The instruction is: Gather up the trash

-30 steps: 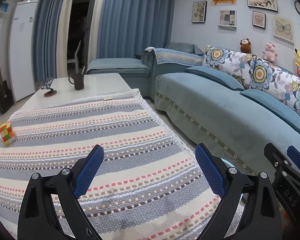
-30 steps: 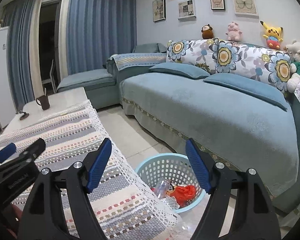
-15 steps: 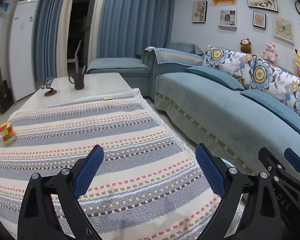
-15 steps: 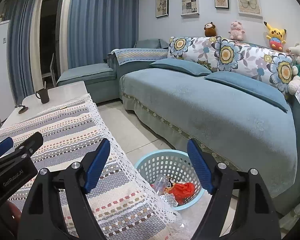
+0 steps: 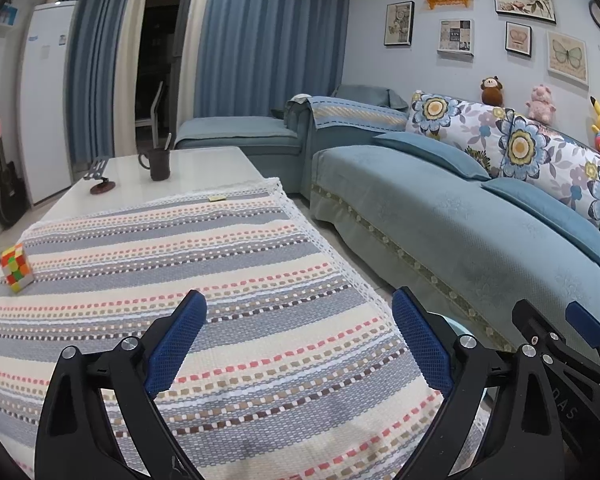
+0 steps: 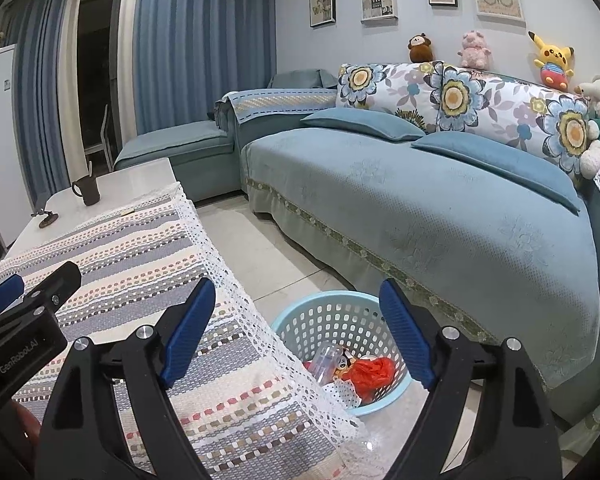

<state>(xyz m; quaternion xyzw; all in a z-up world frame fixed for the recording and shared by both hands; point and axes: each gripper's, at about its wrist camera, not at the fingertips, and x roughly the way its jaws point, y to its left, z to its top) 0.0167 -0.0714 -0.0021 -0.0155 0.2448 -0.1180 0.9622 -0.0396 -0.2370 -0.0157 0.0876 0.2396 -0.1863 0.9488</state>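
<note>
A light blue plastic basket (image 6: 300,325) stands on the floor between the table and the sofa. It holds a red bag (image 6: 370,372), a clear plastic bottle (image 6: 326,362) and other scraps. My right gripper (image 6: 296,308) is open and empty, raised above the table's right edge and the basket. My left gripper (image 5: 300,320) is open and empty over the striped tablecloth (image 5: 172,264). The right gripper also shows in the left wrist view (image 5: 556,328), and the left gripper shows in the right wrist view (image 6: 32,286).
A Rubik's cube (image 5: 17,267) sits at the cloth's left edge. A dark mug (image 5: 158,164), a small stand (image 5: 100,178) and a small yellow item (image 5: 217,199) are at the table's far end. A blue sofa (image 6: 440,200) lines the right side.
Both grippers have drifted slightly back and up; the view shifts a little. Both stay open and empty.
</note>
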